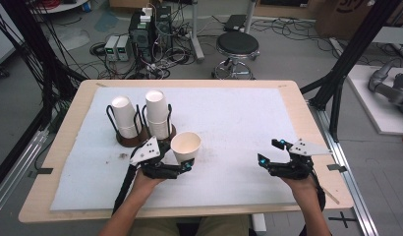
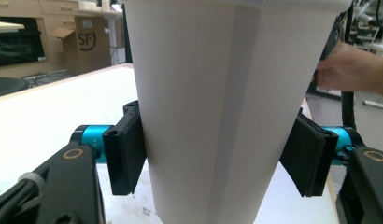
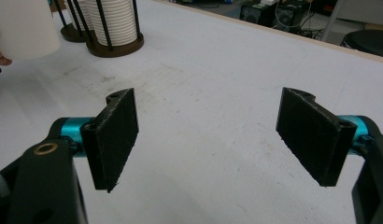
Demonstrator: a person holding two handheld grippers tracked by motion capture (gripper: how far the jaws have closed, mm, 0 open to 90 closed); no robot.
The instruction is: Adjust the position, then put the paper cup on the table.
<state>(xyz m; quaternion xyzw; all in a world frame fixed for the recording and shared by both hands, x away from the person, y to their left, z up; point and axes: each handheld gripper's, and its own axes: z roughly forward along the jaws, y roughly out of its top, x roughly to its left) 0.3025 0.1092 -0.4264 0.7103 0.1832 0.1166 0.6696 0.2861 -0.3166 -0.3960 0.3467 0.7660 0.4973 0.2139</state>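
Two stacks of white paper cups stand in dark holders at the upper left of the white mat (image 1: 248, 123) in the high view: the left stack (image 1: 124, 116) and, just beside it, the right stack (image 1: 157, 114). A bit lower and to the right, the left gripper (image 1: 188, 164) holds one white cup (image 1: 186, 146), mouth up and leaning a little. This cup sits just right of the holders, near the middle of the worktop (image 1: 71, 118). In the left gripper view, the black fingers (image 2: 126, 151) are clenched on both sides of the cup (image 2: 222, 112), pressing its wall. Far over at the lower right of the high view, the right gripper (image 1: 269, 151) hangs low over the bare mat. Its fingers (image 3: 114, 135) are spread wide, holding no thing, well apart from the cup
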